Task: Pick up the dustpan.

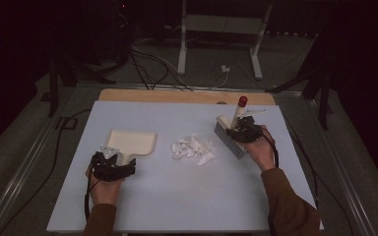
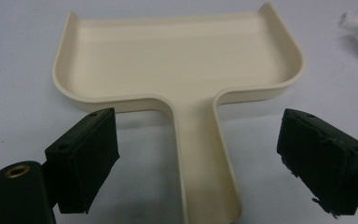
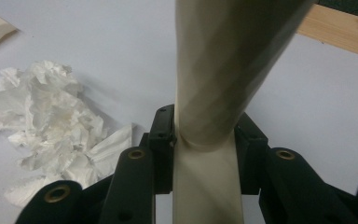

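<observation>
**Lining up on the dustpan handle**

Straddling the dustpan (image 2: 182,65) handle, your left gripper (image 2: 198,154) has its jaws apart, one pad on each side and neither touching yet. No earlier view is at hand, so judge it as it stands: the handle sits centred between the pads, which should let a squeeze catch it squarely. The pan lies flat on the table (image 1: 177,206), its open edge away from you, left of the paper scraps (image 1: 193,149).

Your right gripper (image 1: 246,132) is clamped on the brush (image 1: 232,132) handle, bristles down on the table just right of the scraps. That puts the heap between brush and pan, likely ready for a sweep leftward.

No brand, label or writing can be read on any of these things.
</observation>
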`<action>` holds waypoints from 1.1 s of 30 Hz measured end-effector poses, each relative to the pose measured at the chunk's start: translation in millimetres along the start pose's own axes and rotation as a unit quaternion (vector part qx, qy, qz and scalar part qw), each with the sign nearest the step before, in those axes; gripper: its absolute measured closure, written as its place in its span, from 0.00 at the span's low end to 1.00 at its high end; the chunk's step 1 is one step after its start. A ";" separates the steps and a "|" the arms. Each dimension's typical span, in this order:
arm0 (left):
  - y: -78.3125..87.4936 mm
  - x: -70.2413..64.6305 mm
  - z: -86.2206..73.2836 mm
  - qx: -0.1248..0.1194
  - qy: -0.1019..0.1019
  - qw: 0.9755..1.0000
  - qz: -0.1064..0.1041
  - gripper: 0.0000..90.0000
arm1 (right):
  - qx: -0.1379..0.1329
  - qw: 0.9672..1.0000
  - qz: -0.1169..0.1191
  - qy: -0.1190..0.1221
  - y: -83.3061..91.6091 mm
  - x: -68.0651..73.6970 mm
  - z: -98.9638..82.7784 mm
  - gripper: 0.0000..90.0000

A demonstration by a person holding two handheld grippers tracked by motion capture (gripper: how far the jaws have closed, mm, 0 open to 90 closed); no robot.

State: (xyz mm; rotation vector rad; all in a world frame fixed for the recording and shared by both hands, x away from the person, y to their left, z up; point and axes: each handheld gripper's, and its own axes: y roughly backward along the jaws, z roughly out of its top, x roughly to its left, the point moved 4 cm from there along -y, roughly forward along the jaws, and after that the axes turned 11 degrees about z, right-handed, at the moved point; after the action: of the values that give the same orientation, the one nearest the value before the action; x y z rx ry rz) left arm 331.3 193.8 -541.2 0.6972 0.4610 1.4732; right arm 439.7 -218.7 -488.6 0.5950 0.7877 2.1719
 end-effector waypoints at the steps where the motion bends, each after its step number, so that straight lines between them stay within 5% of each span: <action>1: -1.3 -0.9 -0.3 0.002 -0.002 1.000 0.008 0.16 | 0.000 1.000 0.000 0.000 0.1 -0.2 -0.1 0.74; 5: -5.3 -3.0 -1.6 0.016 -0.009 0.999 0.027 0.22 | 0.000 1.000 0.001 -0.006 0.7 -1.4 -0.3 0.74; 9: -6.4 -4.1 -3.2 0.034 -0.008 0.999 0.039 0.38 | 0.000 1.000 0.002 -0.008 1.4 -2.0 -0.9 0.74; 18: -7.1 -6.8 -3.1 0.050 0.000 0.999 0.022 0.64 | 0.000 1.000 0.001 -0.004 1.2 -1.1 -1.0 0.74; 33: -6.9 -2.2 1.6 0.068 0.017 0.997 0.014 0.74 | 0.001 1.000 0.003 -0.003 1.4 -1.0 -1.5 0.74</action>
State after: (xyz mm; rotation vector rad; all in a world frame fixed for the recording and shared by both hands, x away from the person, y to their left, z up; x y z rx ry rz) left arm 337.4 191.6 -545.0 0.7898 0.5835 1.4919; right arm 438.7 -220.8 -488.8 0.6036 0.7857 2.1740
